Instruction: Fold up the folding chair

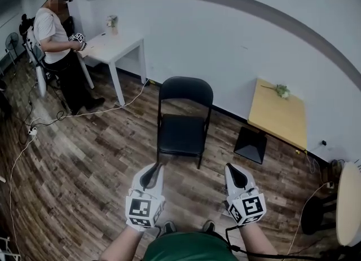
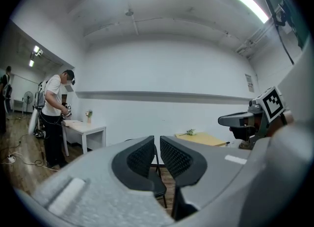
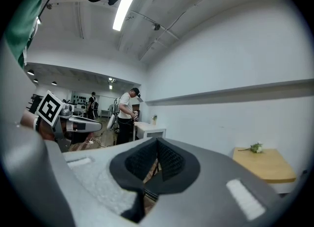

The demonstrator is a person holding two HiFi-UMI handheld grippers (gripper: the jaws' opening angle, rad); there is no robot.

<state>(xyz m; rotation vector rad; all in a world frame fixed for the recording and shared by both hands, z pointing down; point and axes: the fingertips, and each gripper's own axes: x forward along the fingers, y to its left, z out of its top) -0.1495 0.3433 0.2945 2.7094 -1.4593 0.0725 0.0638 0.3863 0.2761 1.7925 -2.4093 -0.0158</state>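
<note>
The black folding chair (image 1: 183, 119) stands unfolded on the wood floor in the middle of the head view, its back toward the wall. My left gripper (image 1: 151, 174) hovers just short of the seat's front left corner, its jaws nearly together with only a thin slit and nothing between them. My right gripper (image 1: 236, 173) is held to the right of the seat's front edge, shut and empty. Neither touches the chair. In the left gripper view the chair seat (image 2: 158, 185) shows below the jaws of the left gripper (image 2: 157, 145). The right gripper (image 3: 157, 147) has its pads meeting.
A person (image 1: 56, 40) stands at a white table (image 1: 115, 45) at the far left. A yellow table (image 1: 279, 116) with a small plant (image 1: 281, 90) is right of the chair, a black box (image 1: 251, 144) beneath it. Cables (image 1: 34, 130) trail across the floor.
</note>
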